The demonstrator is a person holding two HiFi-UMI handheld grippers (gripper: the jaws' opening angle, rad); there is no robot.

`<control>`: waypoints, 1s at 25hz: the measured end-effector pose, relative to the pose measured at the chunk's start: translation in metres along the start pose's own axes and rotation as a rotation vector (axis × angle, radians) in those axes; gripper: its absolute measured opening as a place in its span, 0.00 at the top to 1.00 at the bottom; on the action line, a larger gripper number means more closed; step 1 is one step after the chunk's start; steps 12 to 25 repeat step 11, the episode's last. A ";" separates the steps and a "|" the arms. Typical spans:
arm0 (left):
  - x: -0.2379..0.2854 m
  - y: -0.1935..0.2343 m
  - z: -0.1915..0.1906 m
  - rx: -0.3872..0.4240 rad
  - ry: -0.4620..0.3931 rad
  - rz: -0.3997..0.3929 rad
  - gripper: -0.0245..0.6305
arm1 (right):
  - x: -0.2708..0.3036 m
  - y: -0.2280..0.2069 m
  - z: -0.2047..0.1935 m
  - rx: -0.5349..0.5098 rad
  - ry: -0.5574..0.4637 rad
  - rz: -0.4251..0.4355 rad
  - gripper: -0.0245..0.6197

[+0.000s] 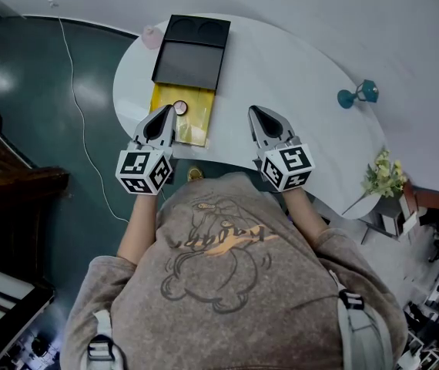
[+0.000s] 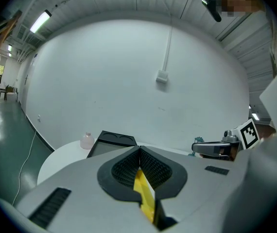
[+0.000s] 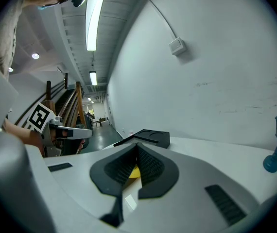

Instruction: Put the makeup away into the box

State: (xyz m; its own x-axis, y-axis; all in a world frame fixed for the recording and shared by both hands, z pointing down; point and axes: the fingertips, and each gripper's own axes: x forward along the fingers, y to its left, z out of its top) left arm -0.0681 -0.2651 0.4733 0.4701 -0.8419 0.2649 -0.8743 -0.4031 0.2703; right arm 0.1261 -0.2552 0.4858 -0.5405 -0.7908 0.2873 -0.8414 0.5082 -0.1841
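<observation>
A black box (image 1: pixel 189 62) lies open at the far side of the white table (image 1: pixel 304 83); its lid part has two round recesses. A yellow tray (image 1: pixel 192 116) sits against its near edge, with a small round compact (image 1: pixel 180 108) on it. My left gripper (image 1: pixel 169 112) hovers shut over the tray's left edge, right beside the compact, holding nothing. My right gripper (image 1: pixel 256 112) is shut and empty over bare table to the right of the tray. The left gripper view shows the left gripper (image 2: pixel 140 149) with pads together, the yellow tray (image 2: pixel 144 188) below and the box (image 2: pixel 112 141) beyond.
A pink bottle (image 1: pixel 152 35) stands left of the box at the table's far rim. A teal lamp figure (image 1: pixel 358 93) stands at the right rim. A small gold object (image 1: pixel 195 173) lies at the near edge. Flowers (image 1: pixel 381 174) are off the table, right.
</observation>
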 end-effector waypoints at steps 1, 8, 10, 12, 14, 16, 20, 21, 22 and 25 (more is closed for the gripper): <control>0.000 0.000 0.000 -0.001 0.001 0.001 0.93 | 0.000 0.000 0.000 -0.001 0.000 0.001 0.96; 0.000 0.000 -0.003 -0.012 0.009 0.008 0.93 | -0.002 0.002 -0.002 -0.001 0.014 0.011 0.96; -0.001 0.000 -0.005 -0.013 0.015 0.009 0.93 | -0.003 0.004 -0.002 0.000 0.016 0.013 0.96; -0.001 0.000 -0.006 -0.014 0.019 0.010 0.93 | -0.003 0.004 -0.002 0.000 0.017 0.014 0.96; -0.001 0.000 -0.006 -0.014 0.019 0.010 0.93 | -0.003 0.004 -0.002 0.000 0.017 0.014 0.96; -0.001 0.000 -0.006 -0.014 0.019 0.010 0.93 | -0.003 0.004 -0.002 0.000 0.017 0.014 0.96; -0.001 0.000 -0.006 -0.014 0.019 0.010 0.93 | -0.003 0.004 -0.002 0.000 0.017 0.014 0.96; -0.001 0.000 -0.006 -0.014 0.019 0.010 0.93 | -0.003 0.004 -0.002 0.000 0.017 0.014 0.96; -0.001 0.000 -0.006 -0.014 0.019 0.010 0.93 | -0.003 0.004 -0.002 0.000 0.017 0.014 0.96; -0.001 0.000 -0.006 -0.014 0.019 0.010 0.93 | -0.003 0.004 -0.002 0.000 0.017 0.014 0.96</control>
